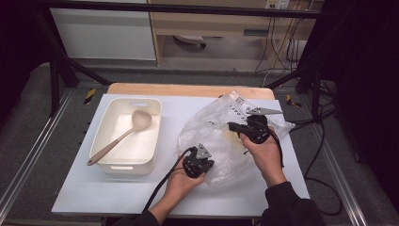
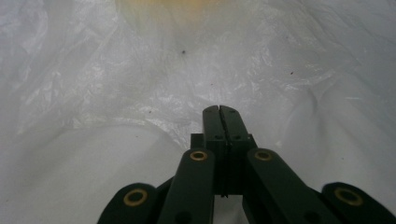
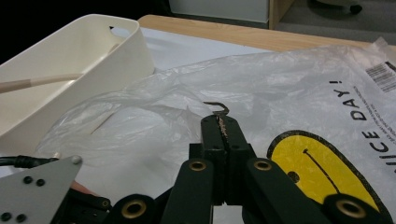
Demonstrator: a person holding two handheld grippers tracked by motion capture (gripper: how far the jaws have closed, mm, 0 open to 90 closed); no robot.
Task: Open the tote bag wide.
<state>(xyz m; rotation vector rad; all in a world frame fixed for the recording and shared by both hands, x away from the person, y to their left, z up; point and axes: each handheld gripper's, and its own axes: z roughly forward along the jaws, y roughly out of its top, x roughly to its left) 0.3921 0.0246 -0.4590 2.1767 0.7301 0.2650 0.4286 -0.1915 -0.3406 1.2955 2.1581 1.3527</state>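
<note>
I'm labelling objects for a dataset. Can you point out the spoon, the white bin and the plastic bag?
spoon (image 1: 139, 120): high view, on its bowl.
white bin (image 1: 100, 128): high view, on its left rim.
plastic bag (image 3: 299, 88): right gripper view, on its clear film above the yellow face.

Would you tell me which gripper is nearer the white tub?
The left gripper, at the plastic bag's near edge; the right gripper sits farther from the tub.

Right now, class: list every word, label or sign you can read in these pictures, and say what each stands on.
"ICE DAY!" on the plastic bag, beside its yellow smiley face; the first word is cut off by the frame edge.
Barcode label at the bag's corner: too small to read.
Print on the bag in the high view: too blurred to read.
</note>
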